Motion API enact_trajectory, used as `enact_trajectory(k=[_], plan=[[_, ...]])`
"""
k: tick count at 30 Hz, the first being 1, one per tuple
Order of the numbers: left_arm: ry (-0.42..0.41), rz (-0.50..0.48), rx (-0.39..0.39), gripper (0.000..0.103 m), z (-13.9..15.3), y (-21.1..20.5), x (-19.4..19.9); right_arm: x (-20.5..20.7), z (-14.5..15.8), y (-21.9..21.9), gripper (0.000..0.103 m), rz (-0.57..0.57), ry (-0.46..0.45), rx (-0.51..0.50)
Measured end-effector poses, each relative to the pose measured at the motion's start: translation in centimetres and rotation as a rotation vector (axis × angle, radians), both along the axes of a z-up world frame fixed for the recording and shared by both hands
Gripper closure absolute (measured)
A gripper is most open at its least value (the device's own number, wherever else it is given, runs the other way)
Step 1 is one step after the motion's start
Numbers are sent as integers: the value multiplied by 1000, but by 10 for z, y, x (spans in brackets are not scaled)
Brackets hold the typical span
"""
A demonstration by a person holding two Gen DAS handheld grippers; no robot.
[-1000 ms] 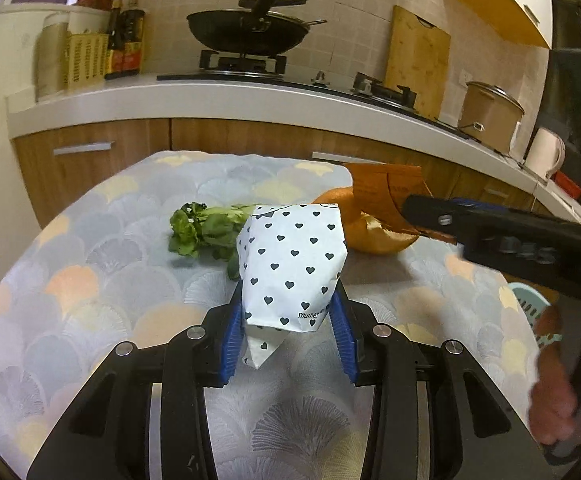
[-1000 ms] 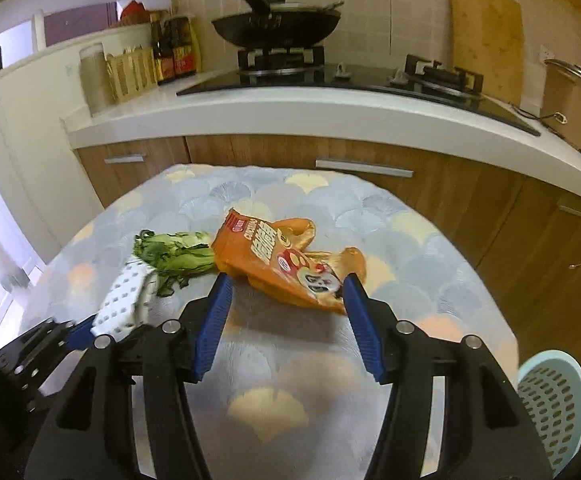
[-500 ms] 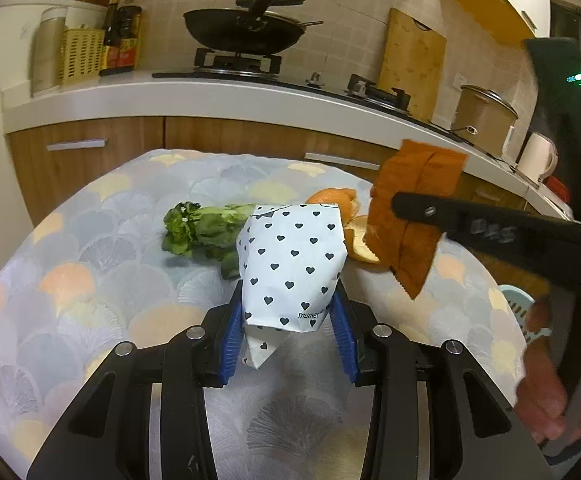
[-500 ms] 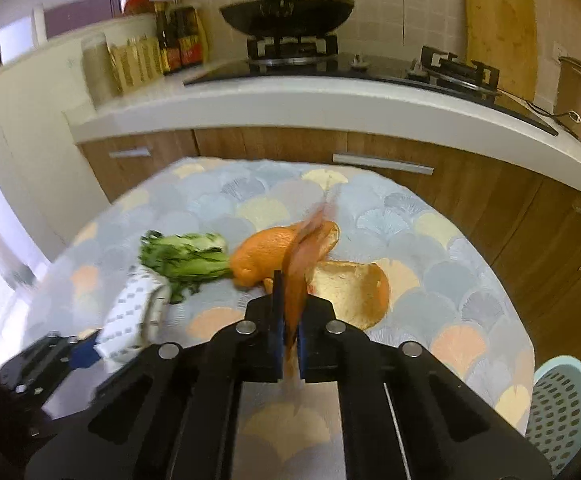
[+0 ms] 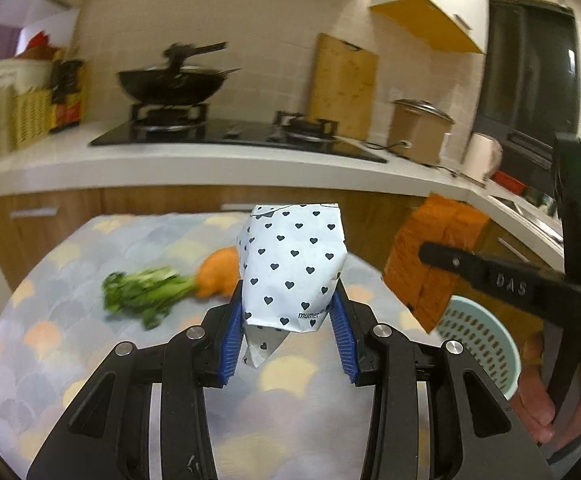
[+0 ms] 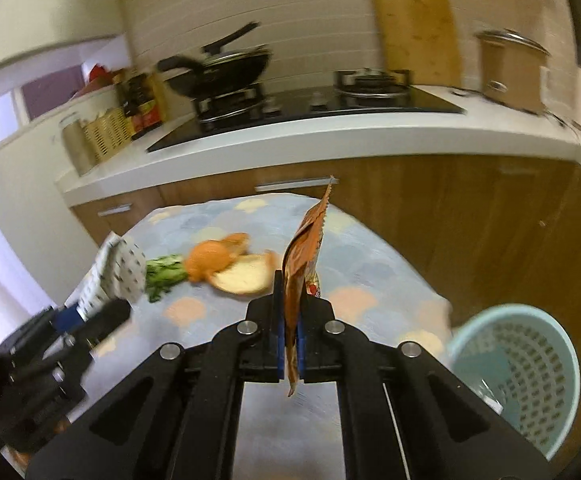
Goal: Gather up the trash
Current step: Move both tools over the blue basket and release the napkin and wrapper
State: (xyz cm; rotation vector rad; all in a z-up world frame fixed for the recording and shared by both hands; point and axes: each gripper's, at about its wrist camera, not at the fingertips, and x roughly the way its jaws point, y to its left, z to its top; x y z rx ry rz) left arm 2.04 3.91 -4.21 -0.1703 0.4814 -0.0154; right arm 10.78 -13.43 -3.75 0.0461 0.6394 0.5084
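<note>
- Orange snack wrapper (image 6: 303, 258): pinched edge-on in right gripper (image 6: 289, 322), raised, beside and above teal basket (image 6: 520, 376).
- Heart-print paper bag (image 5: 292, 268): clamped by left gripper (image 5: 288, 334), jaws part-spread, farther from basket.
- Advice: centre each over basket rim before release.
- Left on table (image 5: 50, 344): greens (image 5: 146, 290), orange peel (image 6: 226, 266).

We count two claws (image 5: 288, 332) (image 6: 289, 328), one heart-print paper bag (image 5: 292, 268), one orange snack wrapper (image 6: 304, 248), two pieces of orange peel (image 6: 214, 258) (image 6: 244, 278), one bunch of greens (image 5: 146, 290), and one pale blue basket (image 6: 518, 364).
</note>
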Motion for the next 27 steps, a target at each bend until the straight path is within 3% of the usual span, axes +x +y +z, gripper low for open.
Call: enact_trajectory(k=[12,20,24,27], plan=[[41,-251,18,65,2,-123,36,-21,4,-151,100,-222,-2,69],[85,-374,34,65,-14,-192,58,-15,-44,-217,100,-332,139,115],[142,-435,64,65,-36,-226,73,-8,-66,-236,100,-364,204,141],[199,-462,60,65,-52,-242,84,4,-87,-246,100,-392,304,130]])
